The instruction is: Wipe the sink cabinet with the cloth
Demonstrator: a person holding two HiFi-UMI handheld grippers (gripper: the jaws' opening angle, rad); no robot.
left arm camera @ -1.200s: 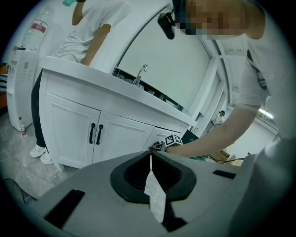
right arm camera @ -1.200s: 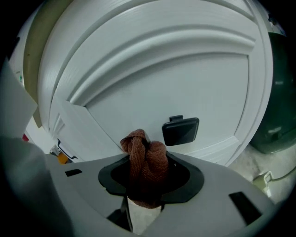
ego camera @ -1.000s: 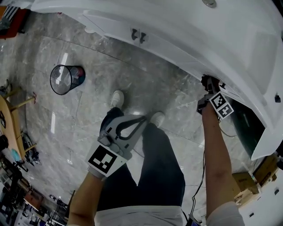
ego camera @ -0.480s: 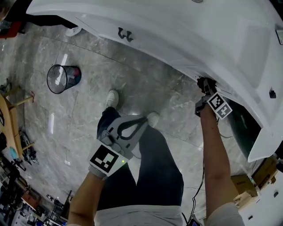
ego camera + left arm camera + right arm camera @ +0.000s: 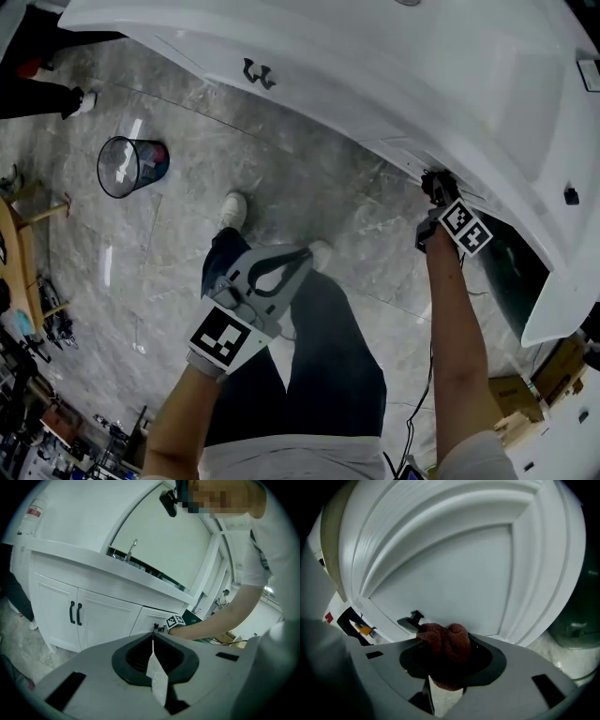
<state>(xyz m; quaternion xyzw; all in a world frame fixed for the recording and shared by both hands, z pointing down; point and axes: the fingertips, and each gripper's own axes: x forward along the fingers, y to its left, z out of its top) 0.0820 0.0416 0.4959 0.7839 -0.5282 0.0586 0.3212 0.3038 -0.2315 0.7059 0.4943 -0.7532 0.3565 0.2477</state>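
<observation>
The white sink cabinet (image 5: 394,84) runs across the top of the head view, with two black door handles (image 5: 258,73). My right gripper (image 5: 437,180) is pressed against the cabinet front at the right, by a dark open compartment (image 5: 511,267). In the right gripper view it (image 5: 443,638) is shut on a bunched red-brown cloth (image 5: 446,645), which touches a white panelled door (image 5: 454,573) beside a black handle (image 5: 411,620). My left gripper (image 5: 302,253) hangs over my legs, well away from the cabinet, jaws shut with nothing in them (image 5: 153,638).
A wire waste bin (image 5: 131,167) stands on the grey marble floor at the left. Another person's dark legs and shoe (image 5: 56,94) are at the top left. Cardboard boxes (image 5: 525,398) sit at the lower right. A faucet (image 5: 132,549) rises above the counter.
The head view has shifted a little, and another person's legs now show at the top left. My right gripper stays at the cabinet front with the cloth. The left gripper has barely moved.
</observation>
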